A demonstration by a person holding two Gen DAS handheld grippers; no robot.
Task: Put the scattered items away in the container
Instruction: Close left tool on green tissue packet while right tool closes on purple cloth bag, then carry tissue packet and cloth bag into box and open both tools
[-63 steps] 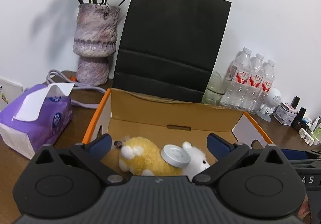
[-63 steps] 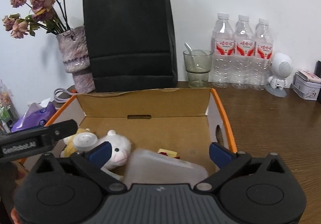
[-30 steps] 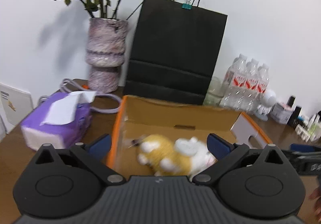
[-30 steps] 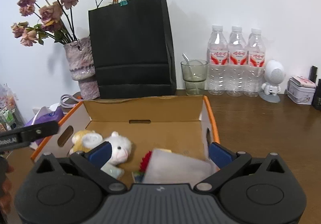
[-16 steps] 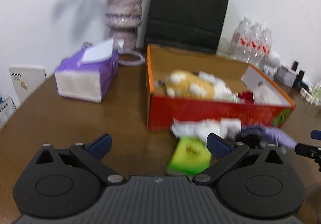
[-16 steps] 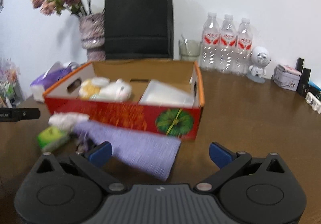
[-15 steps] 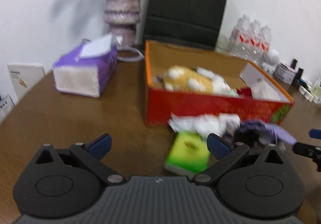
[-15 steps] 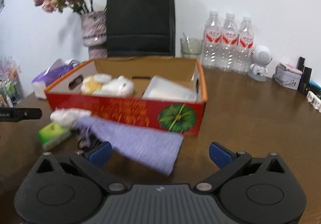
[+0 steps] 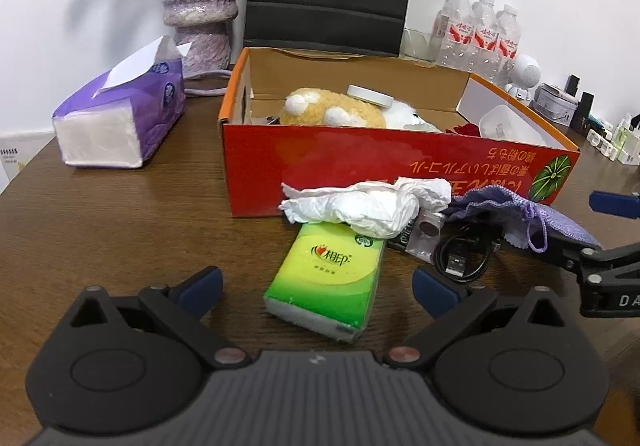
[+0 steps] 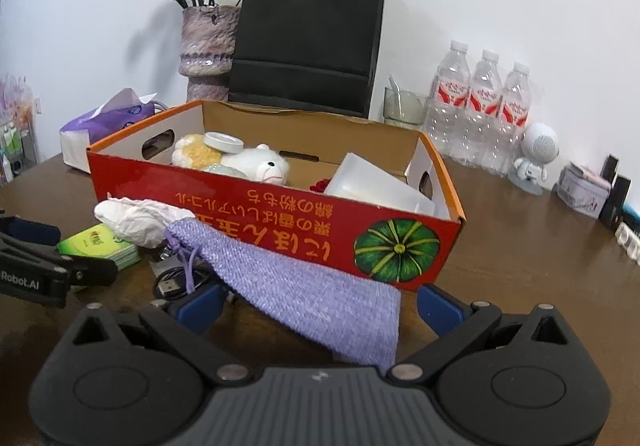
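The green tissue pack (image 9: pixel 326 280) lies flat on the tabletop (image 9: pixel 120 246) straight ahead of the left gripper (image 9: pixel 316 288), between its two fingers (image 9: pixel 198 286) and just beyond their tips; its long axis runs away from the fingers, tilted slightly to the right, so the spread fingers face its two long sides; its far end is tucked under a crumpled white tissue (image 9: pixel 368 204) that rests against the red wall of the cardboard box (image 9: pixel 340 154); the left fingers stand wide apart and hold nothing.

The purple knitted pouch (image 10: pixel 316 300) lies ahead of the right gripper (image 10: pixel 318 308), its near end between the fingers and its drawstring end slanting away to the left toward the white tissue; the right fingers are also apart and, as far as I can tell, not pressing on the cloth; a coiled black cable (image 9: pixel 464 252) and a small clear packet (image 9: pixel 426 232) lie just beside the pouch.

The box sits beyond all of these, already holding a plush toy (image 9: pixel 332 110), a round white lid (image 9: pixel 370 96) and a translucent plastic tub (image 10: pixel 380 186).

Judging by position, the left gripper is the nearer one to the tissue pack and the right one to the pouch; each thing would have to be lifted over the box's near wall.
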